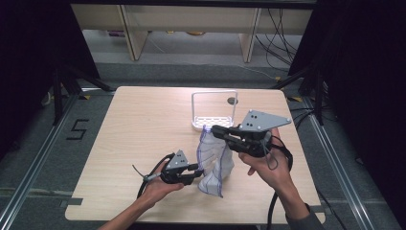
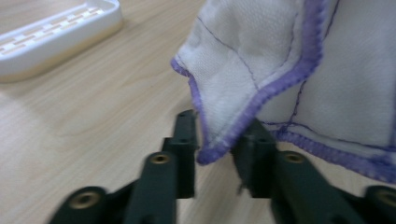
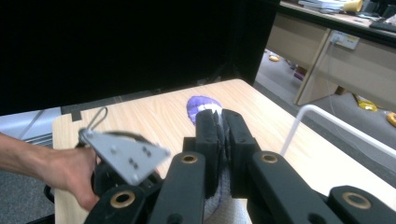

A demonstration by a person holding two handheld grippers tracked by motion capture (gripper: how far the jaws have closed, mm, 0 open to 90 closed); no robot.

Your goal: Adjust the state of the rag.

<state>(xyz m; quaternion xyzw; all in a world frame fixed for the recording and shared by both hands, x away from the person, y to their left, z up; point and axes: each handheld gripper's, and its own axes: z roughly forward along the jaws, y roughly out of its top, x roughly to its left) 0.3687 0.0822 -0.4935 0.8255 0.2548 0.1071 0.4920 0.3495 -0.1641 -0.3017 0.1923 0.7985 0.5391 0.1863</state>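
Note:
A white cloth [image 1: 213, 163] with a purple stitched hem hangs over the table's middle. My right gripper [image 1: 214, 130] holds its top corner up, shut on it. In the right gripper view the purple hem [image 3: 201, 103] pokes out past the closed jaws of that gripper [image 3: 222, 116]. My left gripper [image 1: 198, 168] sits low at the cloth's left edge. In the left gripper view a folded hem corner of the cloth [image 2: 261, 46] lies loosely between the jaws of my left gripper [image 2: 217, 128], which stand a little apart around it without squeezing it.
A white rack [image 1: 214, 123] with a slotted base and a tall wire frame stands just behind the cloth; its base [image 2: 46, 37] lies close by on the wooden table [image 1: 139, 129]. Desks and cables fill the floor beyond the far edge.

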